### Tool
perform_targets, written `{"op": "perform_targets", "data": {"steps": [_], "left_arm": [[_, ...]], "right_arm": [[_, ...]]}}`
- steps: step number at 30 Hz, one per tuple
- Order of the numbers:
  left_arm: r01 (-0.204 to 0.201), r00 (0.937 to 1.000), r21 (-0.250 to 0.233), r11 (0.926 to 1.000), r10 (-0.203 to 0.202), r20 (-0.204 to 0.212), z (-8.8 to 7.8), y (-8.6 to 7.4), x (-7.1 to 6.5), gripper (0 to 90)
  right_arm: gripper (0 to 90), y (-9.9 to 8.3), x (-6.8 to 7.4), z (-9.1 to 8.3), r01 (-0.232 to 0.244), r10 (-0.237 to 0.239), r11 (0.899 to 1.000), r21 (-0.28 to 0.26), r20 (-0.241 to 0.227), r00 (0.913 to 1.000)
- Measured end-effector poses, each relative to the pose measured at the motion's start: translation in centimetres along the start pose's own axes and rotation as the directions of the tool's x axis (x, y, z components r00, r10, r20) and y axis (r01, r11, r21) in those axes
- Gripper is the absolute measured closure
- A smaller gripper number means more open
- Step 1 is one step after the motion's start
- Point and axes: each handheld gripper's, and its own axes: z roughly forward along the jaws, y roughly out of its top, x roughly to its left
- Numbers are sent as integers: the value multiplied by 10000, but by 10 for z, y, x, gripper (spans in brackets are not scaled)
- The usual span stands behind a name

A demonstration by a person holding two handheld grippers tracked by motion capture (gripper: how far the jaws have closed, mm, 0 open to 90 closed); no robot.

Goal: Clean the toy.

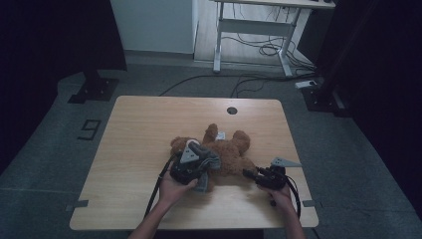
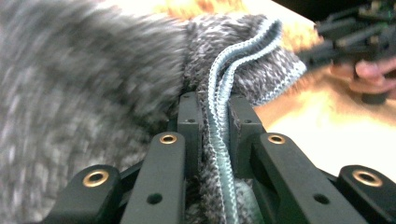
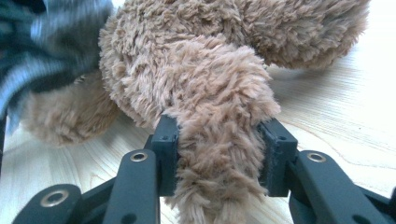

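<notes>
A brown teddy bear [image 1: 229, 149] lies flat in the middle of the wooden table [image 1: 139, 124]. A grey knitted garment [image 1: 209, 164] is draped over its left side. My left gripper [image 1: 196, 167] is shut on the garment's ribbed light-blue hem [image 2: 219, 116], which runs up between the jaws. My right gripper [image 1: 247, 173] is shut on a furry brown limb [image 3: 219, 154] of the bear [image 3: 196, 60] at the bear's right side, both pads pressed into the fur. The garment [image 3: 51, 42] shows blurred beyond the bear in the right gripper view.
A dark round cable hole [image 1: 232, 110] sits near the table's far edge. A small white tag [image 1: 221, 135] lies by the bear's raised arm. Beyond the table stand a white desk frame [image 1: 254, 30] and floor cables [image 1: 249, 82].
</notes>
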Motion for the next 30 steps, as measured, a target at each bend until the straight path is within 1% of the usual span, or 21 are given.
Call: {"op": "perform_targets", "data": {"steps": [1, 2, 3, 4, 6, 8, 9, 10, 12, 14, 16, 17, 20, 21, 22, 24, 25, 26, 27, 28, 30], "left_arm": [[0, 10000, 0, 10000, 0, 0, 0, 0, 0, 774], [-164, 9998, 24, 9999, 164, -141, 1, 14, 3, 774], [-164, 9998, 24, 9999, 164, -141, 1, 14, 3, 774], [-205, 9995, 120, 9997, 208, -246, 6, 27, 5, 774], [-210, 9990, 404, 9990, 225, -378, 16, 37, 8, 774], [-169, 9985, 700, 9974, 205, -505, 27, 39, 8, 774], [-169, 9985, 700, 9974, 205, -505, 27, 39, 8, 774], [-83, 9982, 934, 9956, 138, -587, 35, 37, 9, 773], [-2, 9976, 856, 9963, 61, -685, 36, 35, 11, 773], [54, 9972, 822, 9966, 8, -748, 33, 34, 14, 774], [41, 9953, 795, 9968, 36, -972, 27, 32, 18, 774], [186, 9954, 637, 9978, -126, -946, 18, 31, 25, 774], [167, 9948, 455, 9988, -120, -1009, 8, 30, 29, 775], [-54, 9916, 204, 9998, 80, -1294, -3, 30, 29, 775], [-184, 9888, 134, 9997, 201, -1476, -10, 29, 29, 775], [-261, 9847, 98, 9996, 274, -1721, -20, 28, 33, 775], [-261, 9847, 98, 9996, 274, -1721, -20, 28, 33, 776], [-149, 9812, 131, 9998, 171, -1924, -26, 23, 41, 776], [-149, 9812, 131, 9998, 171, -1924, -26, 23, 41, 776], [172, 9802, 138, 9998, -141, -1973, -29, 15, 51, 776], [410, 9766, 162, 9990, -366, -2121, -30, 8, 59, 776]], "right_arm": [[584, 0, 0, 0, 0, 0, 10000, 0, 0, 10000], [584, 0, 0, 0, -9, 9, 10000, -9, 19, 10000], [584, 0, 0, 0, -9, 9, 10000, -9, 19, 10000], [584, 0, 0, 1, -16, 16, 10000, -19, 30, 10000], [584, 0, 0, 1, -9, 9, 10000, -18, 38, 10000], [584, 0, 0, 1, -3, 4, 10000, -35, 41, 10000], [584, 0, 0, 0, 2, -2, 10000, -12, 40, 10000], [584, 0, 0, 0, 15, -14, 10000, -18, 41, 10000], [583, 0, 0, 0, 54, -54, 10000, 1, 61, 10000], [584, 0, 0, 0, 62, -63, 10000, 10, 52, 10000], [583, 0, 0, 0, 116, -116, 9999, 86, 51, 9999], [582, 0, 0, 0, 84, -84, 9999, 65, 27, 10000], [582, 0, 1, 1, 73, -73, 10000, 59, 10, 10000], [582, 0, 0, 1, 37, -37, 10000, 86, 9, 10000], [582, 0, 0, 1, 15, -15, 9999, 106, -13, 10000], [582, -1, -1, 1, -38, 38, 9999, 143, -20, 10000], [582, -1, -1, 1, -38, 38, 9999, 143, -20, 10000], [582, -1, -1, 2, -49, 50, 9998, 168, -16, 10000], [582, -1, -1, 2, -49, 50, 9998, 168, -16, 10000], [581, -1, 0, 2, -15, 15, 9998, 174, -5, 10000], [582, -2, 0, 2, -33, 33, 9998, 189, -28, 10000]]}}
